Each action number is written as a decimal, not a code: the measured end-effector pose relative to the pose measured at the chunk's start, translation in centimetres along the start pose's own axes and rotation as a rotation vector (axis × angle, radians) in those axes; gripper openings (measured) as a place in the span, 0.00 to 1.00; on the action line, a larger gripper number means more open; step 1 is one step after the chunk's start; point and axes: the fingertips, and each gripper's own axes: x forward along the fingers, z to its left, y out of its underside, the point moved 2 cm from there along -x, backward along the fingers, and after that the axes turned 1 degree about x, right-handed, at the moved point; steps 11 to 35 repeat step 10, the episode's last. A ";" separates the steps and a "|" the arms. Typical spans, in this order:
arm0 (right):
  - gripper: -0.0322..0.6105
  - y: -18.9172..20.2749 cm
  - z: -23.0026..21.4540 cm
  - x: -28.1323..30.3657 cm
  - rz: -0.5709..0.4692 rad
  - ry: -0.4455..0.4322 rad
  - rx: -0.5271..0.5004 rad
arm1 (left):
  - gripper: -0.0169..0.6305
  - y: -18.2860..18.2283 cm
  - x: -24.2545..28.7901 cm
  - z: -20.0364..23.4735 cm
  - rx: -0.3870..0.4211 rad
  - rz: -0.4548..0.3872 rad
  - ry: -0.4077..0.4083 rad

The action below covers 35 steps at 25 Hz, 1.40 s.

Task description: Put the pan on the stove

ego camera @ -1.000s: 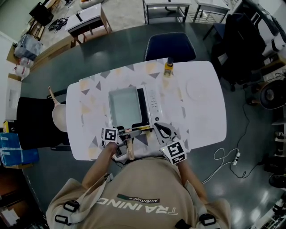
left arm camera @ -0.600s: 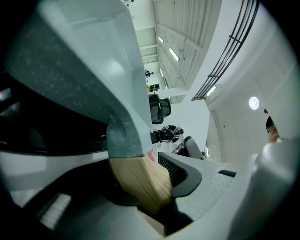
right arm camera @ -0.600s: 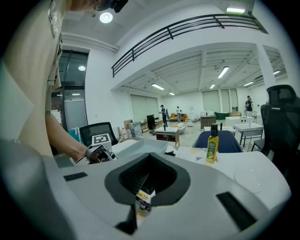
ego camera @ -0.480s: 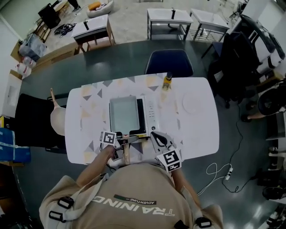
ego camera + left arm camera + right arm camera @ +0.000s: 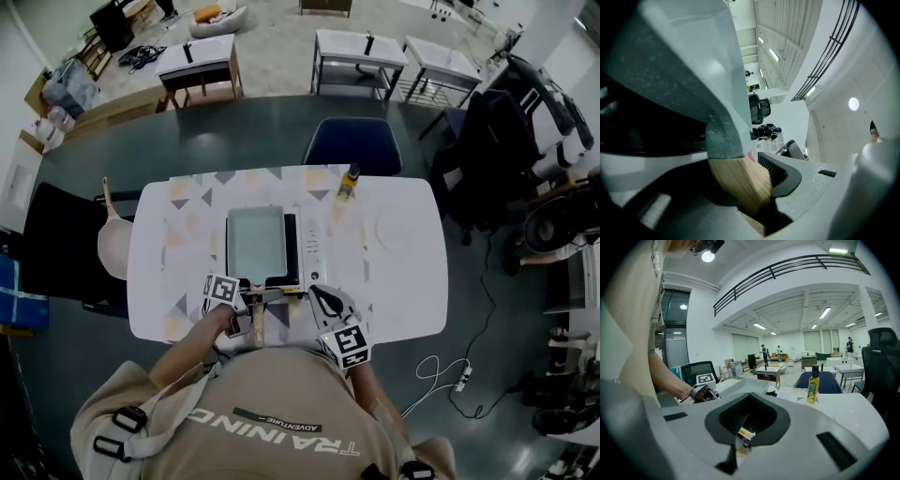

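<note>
1. Left gripper [image 5: 251, 298] is clamped on the wooden handle [image 5: 740, 183]; pan [image 5: 255, 246] lies over the stove [image 5: 314, 246]. Level it and centre it before letting go.
2. Right gripper [image 5: 319, 292] is closed on nothing, just beside the stove.

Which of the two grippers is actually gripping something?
The left gripper: its jaws clamp the wooden handle of the pan. The right gripper, near the stove, has nothing between its jaws.

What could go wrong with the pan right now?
The left gripper clamps only the wooden handle, so the pan might tilt or twist. The stove sits near the front edge of the table, close to the person, so a bump could perhaps shove it.
</note>
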 end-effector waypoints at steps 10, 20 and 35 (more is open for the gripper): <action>0.06 0.2 0.7 -0.1 -0.025 0.031 0.013 | 0.23 -0.1 -0.8 0.2 0.000 0.011 -0.016; 0.06 0.2 0.7 -0.1 -0.025 0.031 0.013 | 0.23 -0.1 -0.8 0.2 0.000 0.011 -0.016; 0.06 0.2 0.7 -0.1 -0.025 0.031 0.013 | 0.23 -0.1 -0.8 0.2 0.000 0.011 -0.016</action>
